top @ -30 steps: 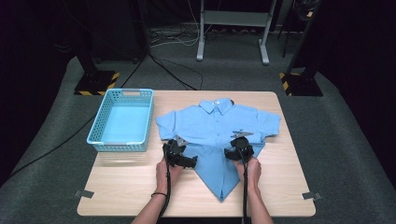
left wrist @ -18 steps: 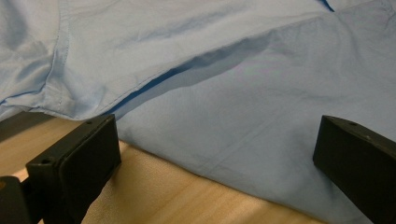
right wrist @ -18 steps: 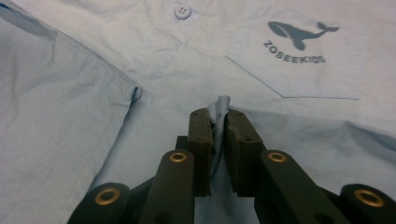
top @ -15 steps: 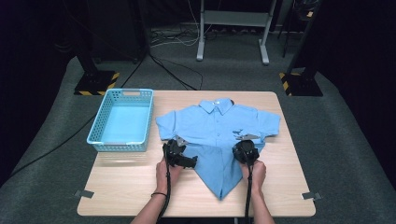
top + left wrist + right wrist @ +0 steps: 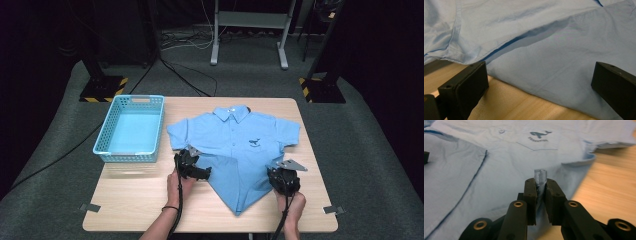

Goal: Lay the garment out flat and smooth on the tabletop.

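Note:
A light blue polo shirt (image 5: 235,135) lies face up on the wooden table (image 5: 135,200), collar at the far side, with a dark whale logo (image 5: 254,143) on the chest. My left gripper (image 5: 204,173) rests at the shirt's near-left edge. In the left gripper view it (image 5: 539,82) is open, its jaws wide apart over the shirt (image 5: 549,37) hem. My right gripper (image 5: 281,172) is at the shirt's near-right side. In the right gripper view it (image 5: 540,185) is shut on a pinched fold (image 5: 540,174) of the shirt (image 5: 499,152), the whale logo (image 5: 539,134) beyond.
A light blue plastic basket (image 5: 131,100) stands at the table's left, close to the shirt's left sleeve. Bare wood runs along the near edge and the right side. Black stands and cables are on the floor beyond the table.
My right gripper has moved right and toward the person, dragging the pinched shirt fabric with it. The left gripper has stayed in place, open.

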{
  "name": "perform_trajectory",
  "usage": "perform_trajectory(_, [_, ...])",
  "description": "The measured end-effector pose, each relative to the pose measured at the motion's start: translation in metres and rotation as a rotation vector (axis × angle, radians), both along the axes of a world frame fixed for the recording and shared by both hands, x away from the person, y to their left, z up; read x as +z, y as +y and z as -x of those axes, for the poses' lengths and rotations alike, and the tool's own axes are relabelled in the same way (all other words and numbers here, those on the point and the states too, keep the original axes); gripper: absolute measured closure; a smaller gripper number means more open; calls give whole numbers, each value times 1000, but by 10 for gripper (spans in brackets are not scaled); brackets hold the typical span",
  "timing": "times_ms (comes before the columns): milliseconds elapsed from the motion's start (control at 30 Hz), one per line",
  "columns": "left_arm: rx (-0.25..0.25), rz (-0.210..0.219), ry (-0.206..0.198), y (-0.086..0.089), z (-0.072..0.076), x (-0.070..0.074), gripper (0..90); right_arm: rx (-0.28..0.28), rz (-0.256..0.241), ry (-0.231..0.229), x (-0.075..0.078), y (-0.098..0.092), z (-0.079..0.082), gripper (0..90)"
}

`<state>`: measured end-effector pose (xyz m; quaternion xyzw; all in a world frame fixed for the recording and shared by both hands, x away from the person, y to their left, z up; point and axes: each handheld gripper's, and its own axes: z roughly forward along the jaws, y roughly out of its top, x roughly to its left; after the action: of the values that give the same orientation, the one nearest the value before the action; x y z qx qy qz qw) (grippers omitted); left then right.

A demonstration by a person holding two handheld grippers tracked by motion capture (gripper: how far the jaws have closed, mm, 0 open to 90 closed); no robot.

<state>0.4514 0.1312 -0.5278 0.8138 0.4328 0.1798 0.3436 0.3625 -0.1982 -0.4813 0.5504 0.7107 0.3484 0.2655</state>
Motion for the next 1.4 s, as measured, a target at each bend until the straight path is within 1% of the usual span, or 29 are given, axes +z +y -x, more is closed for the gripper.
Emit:
perform_trajectory(100, [2, 0, 0, 0, 0, 0, 6, -27, -14, -19, 2, -12, 15, 794])
perform_trajectory(200, [2, 0, 1, 0, 0, 0, 6, -52, -1, -22, 2, -24, 30, 774])
perform_trajectory(233, [2, -1, 0, 0, 0, 0, 6, -73, 11, -18, -1, -33, 41, 728])
perform_trajectory(300, [2, 0, 0, 0, 0, 0, 6, -91, 20, -13, -1, -41, 50, 680])
perform_trajectory(333, [2, 0, 0, 0, 0, 0, 6, -101, 22, -10, -1, -45, 55, 643])
perform_trajectory(367, [1, -1, -1, 0, 0, 0, 5, -115, 23, -8, 0, -50, 60, 584])
perform_trajectory(400, [1, -1, -1, 0, 0, 0, 5, -127, 18, 3, 1, -55, 64, 543])
perform_trajectory(433, [1, -1, -1, 0, 0, 0, 6, -135, -2, 11, 2, -60, 67, 496])
perform_trajectory(467, [1, -1, -1, 0, 0, 0, 6, -140, -34, 17, 4, -65, 69, 442])
perform_trajectory(533, [1, -1, -1, 0, 0, 0, 5, -126, -91, 19, 6, -70, 70, 336])
perform_trajectory(600, [1, -1, -1, 0, 0, 0, 6, -109, -108, 8, 9, -68, 64, 239])
perform_trajectory(633, [1, -1, -1, 0, 0, 0, 6, -94, -110, 9, 9, -66, 57, 186])
perform_trajectory(700, [1, -2, 0, 0, 0, 0, 5, -55, -110, 20, 8, -59, 38, 108])
perform_trajectory(733, [1, -1, -1, 0, 0, 0, 5, -30, -110, 21, 6, -55, 28, 86])
perform_trajectory(767, [1, -1, -1, 0, 0, 0, 5, -10, -98, 25, 2, -52, 16, 70])
perform_trajectory(800, [1, -2, -1, 0, 0, 0, 5, 0, -70, 34, -3, -48, 5, 49])
perform_trajectory(867, [1, -2, -1, 0, 0, 0, 5, 14, -28, 69, -16, -43, -15, 36])
perform_trajectory(900, [1, -2, -1, 0, 0, 0, 5, 17, -26, 80, -23, -43, -22, 31])
perform_trajectory(933, [1, -2, -1, 0, 0, 0, 5, 5, -16, 79, -29, -43, -26, 33])
perform_trajectory(967, [1, -2, -1, 0, 0, 0, 5, -6, -13, 86, -33, -44, -29, 16])
perform_trajectory(1000, [2, -2, -1, 0, 0, 0, 5, -13, -22, 81, -36, -46, -29, 14])
perform_trajectory(1033, [1, -2, -2, 0, 0, 0, 5, -24, -18, 75, -38, -47, -29, 20])
perform_trajectory(1133, [1, -2, -2, 0, 0, 0, 6, -24, 15, 85, -43, -54, -28, 15])
perform_trajectory(1167, [2, -2, -2, 0, 0, 0, 6, -23, 24, 79, -43, -56, -27, 17])
perform_trajectory(1200, [2, -2, -3, 0, 0, 0, 6, -30, 16, 80, -44, -59, -26, 20])
perform_trajectory(1233, [1, -2, -2, 0, 0, 0, 6, -33, -13, 94, -45, -62, -27, 19])
perform_trajectory(1267, [2, -2, -2, 0, 0, 0, 6, -30, -34, 96, -45, -64, -27, 16])
perform_trajectory(1300, [1, -2, -2, 0, 0, 0, 6, -31, -37, 94, -45, -64, -28, 15])
perform_trajectory(1400, [-8, 0, 0, -1, 0, 0, 5, -27, -1, 98, -46, -60, -28, 10])
